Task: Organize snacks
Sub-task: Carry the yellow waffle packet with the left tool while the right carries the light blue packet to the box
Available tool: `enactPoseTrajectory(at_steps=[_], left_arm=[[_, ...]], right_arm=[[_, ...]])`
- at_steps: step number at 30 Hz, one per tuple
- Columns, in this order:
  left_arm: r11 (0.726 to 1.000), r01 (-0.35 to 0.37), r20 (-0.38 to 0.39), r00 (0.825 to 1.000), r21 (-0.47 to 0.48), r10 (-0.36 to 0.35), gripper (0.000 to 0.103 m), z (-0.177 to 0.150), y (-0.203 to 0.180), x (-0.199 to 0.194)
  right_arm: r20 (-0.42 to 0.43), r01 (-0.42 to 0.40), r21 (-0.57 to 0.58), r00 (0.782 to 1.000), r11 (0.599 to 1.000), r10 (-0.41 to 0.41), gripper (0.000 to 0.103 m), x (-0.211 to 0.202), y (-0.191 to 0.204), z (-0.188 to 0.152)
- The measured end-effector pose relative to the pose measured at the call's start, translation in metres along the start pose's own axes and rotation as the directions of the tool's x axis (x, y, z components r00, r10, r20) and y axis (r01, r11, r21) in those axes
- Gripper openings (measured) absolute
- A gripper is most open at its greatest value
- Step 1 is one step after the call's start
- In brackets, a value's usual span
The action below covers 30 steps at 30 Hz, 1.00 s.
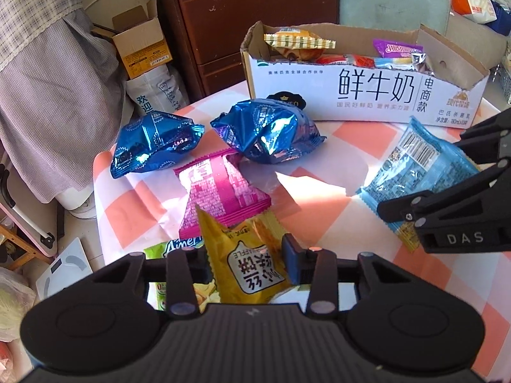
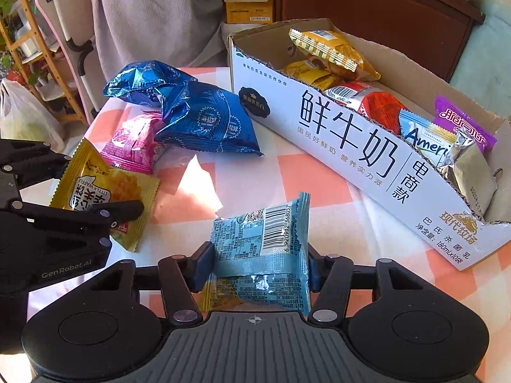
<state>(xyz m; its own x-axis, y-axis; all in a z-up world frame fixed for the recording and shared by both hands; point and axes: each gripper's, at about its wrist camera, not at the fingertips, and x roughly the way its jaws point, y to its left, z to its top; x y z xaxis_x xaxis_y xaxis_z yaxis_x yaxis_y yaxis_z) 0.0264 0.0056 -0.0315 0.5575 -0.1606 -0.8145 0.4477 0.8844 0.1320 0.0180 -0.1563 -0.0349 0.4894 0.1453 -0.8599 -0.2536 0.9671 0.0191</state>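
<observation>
My left gripper [image 1: 249, 261] is shut on a yellow waffle packet [image 1: 246, 255], which stands up between its blue pads; it also shows in the right wrist view as the yellow waffle packet [image 2: 105, 188]. My right gripper [image 2: 258, 265] is shut on a light blue snack packet [image 2: 262, 245], barcode side up, just above the checked tablecloth [image 2: 313, 188]. Behind both stands a long white milk carton box [image 2: 335, 146] with its top cut open and several snacks inside. Two blue foil packets [image 1: 153, 140] [image 1: 271, 134] and a pink packet [image 1: 220, 188] lie loose on the table.
A green packet [image 1: 179, 245] lies under my left gripper, and a small yellow one [image 2: 220, 300] under the light blue packet. The table's left edge [image 1: 95, 191] drops to the floor. A brown dresser [image 1: 255, 16] and a small cardboard box [image 1: 143, 44] stand behind.
</observation>
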Motion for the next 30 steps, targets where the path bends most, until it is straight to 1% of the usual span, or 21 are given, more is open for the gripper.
enactPoseTrajectory(at_steps=[1,2,3,4,8,11,14,18,22,27,30], left_arm=[[1.000,0.002,0.000,1.000,-0.005,-0.002,0.033,0.000,0.001,0.000],[1.000,0.003,0.000,1.000,-0.011,-0.003,0.030,0.001,0.002,-0.001],[1.000,0.004,-0.001,1.000,-0.014,-0.004,0.029,0.001,0.003,-0.001],[1.000,0.008,0.000,1.000,-0.021,-0.008,0.026,0.001,0.004,-0.002],[0.996,0.045,-0.002,0.999,-0.071,-0.045,0.018,0.002,0.011,-0.003],[0.992,0.071,-0.002,0.997,-0.101,-0.071,0.014,0.001,0.016,-0.005],[0.990,0.081,0.002,0.997,-0.113,-0.081,0.012,0.001,0.019,-0.007],[0.989,0.090,0.010,0.996,-0.121,-0.089,0.011,0.000,0.021,-0.010],[0.983,0.120,0.018,0.993,-0.138,-0.119,0.011,-0.001,0.024,-0.012],[0.984,0.122,0.062,0.991,-0.132,-0.115,0.010,0.003,0.022,-0.021],[0.982,0.124,0.069,0.991,-0.143,-0.115,0.010,0.007,0.022,-0.024]], right_arm=[[-0.005,-0.009,0.003,1.000,1.000,0.009,0.024,0.000,-0.001,0.001],[-0.011,-0.016,0.006,1.000,1.000,0.017,0.021,0.000,-0.001,0.000],[-0.010,-0.016,0.002,1.000,1.000,0.016,0.018,-0.001,0.000,0.000],[-0.009,-0.014,-0.006,1.000,1.000,0.014,0.017,-0.001,0.001,-0.001],[-0.010,-0.030,0.011,0.999,0.999,0.030,0.015,-0.002,-0.001,-0.001],[-0.001,-0.028,0.019,1.000,0.999,0.028,0.014,-0.005,-0.003,0.000],[0.007,-0.031,0.030,1.000,0.999,0.031,0.014,-0.008,-0.004,0.001],[0.017,-0.033,0.036,0.999,0.999,0.032,0.014,-0.011,-0.005,0.002],[0.020,-0.031,0.037,0.999,0.999,0.030,0.014,-0.012,-0.005,0.002],[0.033,-0.032,0.048,0.999,0.998,0.031,0.014,-0.016,-0.007,0.003],[0.040,-0.037,0.054,0.999,0.998,0.035,0.014,-0.019,-0.009,0.004]])
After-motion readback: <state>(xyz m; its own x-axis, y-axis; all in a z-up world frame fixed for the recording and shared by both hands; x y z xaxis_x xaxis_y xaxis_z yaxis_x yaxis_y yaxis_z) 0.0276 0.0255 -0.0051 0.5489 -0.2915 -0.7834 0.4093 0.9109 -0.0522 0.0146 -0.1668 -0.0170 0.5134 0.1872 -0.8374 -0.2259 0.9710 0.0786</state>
